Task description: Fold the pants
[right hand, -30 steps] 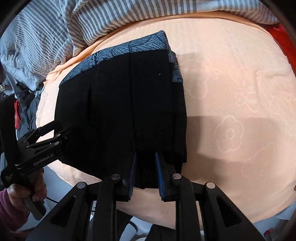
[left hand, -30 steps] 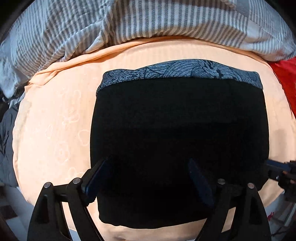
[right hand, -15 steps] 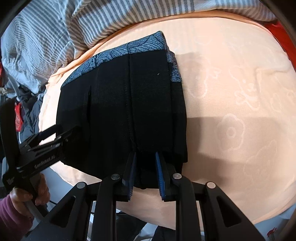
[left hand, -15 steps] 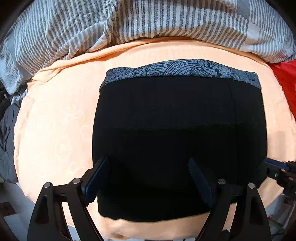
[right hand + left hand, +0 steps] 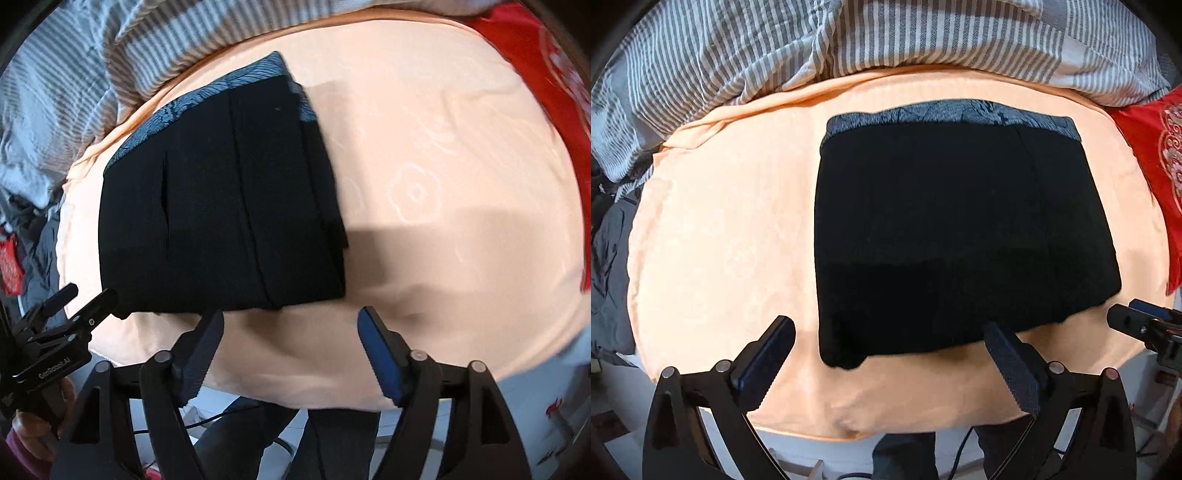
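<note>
Since the earlier frames, both hand-held grippers have drawn back from the folded pants (image 5: 960, 236). The right hand-held gripper (image 5: 290, 332), previously narrow with the near hem of the garment between its pads, has just been opening; its jaws now stand wide and the gap holds only the peach sheet (image 5: 720, 229). The left hand-held gripper (image 5: 890, 343) has also just been opening further and stands at its widest; the near left corner of the pants lies in line with the gap, but neither pad touches the cloth.

The pants lie flat on the peach sheet of the bed as a compact black rectangle, with a blue-grey patterned waistband (image 5: 953, 112) along the far edge. A striped duvet (image 5: 849, 40) is bunched beyond the waistband. A red cloth (image 5: 1152, 147) lies at the right edge of the bed. No containers are in view.
</note>
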Available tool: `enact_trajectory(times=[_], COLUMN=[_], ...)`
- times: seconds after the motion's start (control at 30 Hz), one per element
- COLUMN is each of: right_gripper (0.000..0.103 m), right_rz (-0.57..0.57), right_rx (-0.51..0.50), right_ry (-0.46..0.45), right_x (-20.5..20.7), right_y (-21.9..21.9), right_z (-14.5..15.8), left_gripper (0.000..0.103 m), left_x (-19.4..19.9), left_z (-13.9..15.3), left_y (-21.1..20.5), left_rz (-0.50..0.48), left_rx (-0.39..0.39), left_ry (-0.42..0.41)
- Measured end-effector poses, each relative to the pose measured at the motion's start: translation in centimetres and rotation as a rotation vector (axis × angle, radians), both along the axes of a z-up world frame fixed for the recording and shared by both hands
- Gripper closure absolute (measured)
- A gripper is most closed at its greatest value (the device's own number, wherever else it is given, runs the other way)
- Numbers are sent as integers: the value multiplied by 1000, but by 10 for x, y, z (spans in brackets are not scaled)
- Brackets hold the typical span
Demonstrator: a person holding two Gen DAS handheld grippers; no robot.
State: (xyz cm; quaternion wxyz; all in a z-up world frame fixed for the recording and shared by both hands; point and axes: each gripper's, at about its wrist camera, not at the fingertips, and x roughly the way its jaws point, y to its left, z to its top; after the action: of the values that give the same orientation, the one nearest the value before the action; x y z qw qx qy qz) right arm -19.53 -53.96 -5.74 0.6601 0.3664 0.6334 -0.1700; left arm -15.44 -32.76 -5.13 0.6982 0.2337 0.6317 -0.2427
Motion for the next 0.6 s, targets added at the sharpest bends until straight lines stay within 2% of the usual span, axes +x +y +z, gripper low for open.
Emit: enact_trajectory(times=[0.23,0.33,0.4,0.6], right_gripper=[20,11,0,0], right_rz=[-2,31,33,44], right_rx=[-28,-103,-130,-163], right_ry=[36,15,6,-8], right_x=[-15,-9,-3,14], right_y=[20,30,35,45], right_z=[16,37,49,76], left_gripper=[0,0,0,0], left_x=[-16,-13,-14,-14], left_z=[8,14,23,48], left_y=[18,26,30,34], left_rz=[-32,11,21,8], left_rx=[40,48,38,33], left_ry=[-7,33,40,3])
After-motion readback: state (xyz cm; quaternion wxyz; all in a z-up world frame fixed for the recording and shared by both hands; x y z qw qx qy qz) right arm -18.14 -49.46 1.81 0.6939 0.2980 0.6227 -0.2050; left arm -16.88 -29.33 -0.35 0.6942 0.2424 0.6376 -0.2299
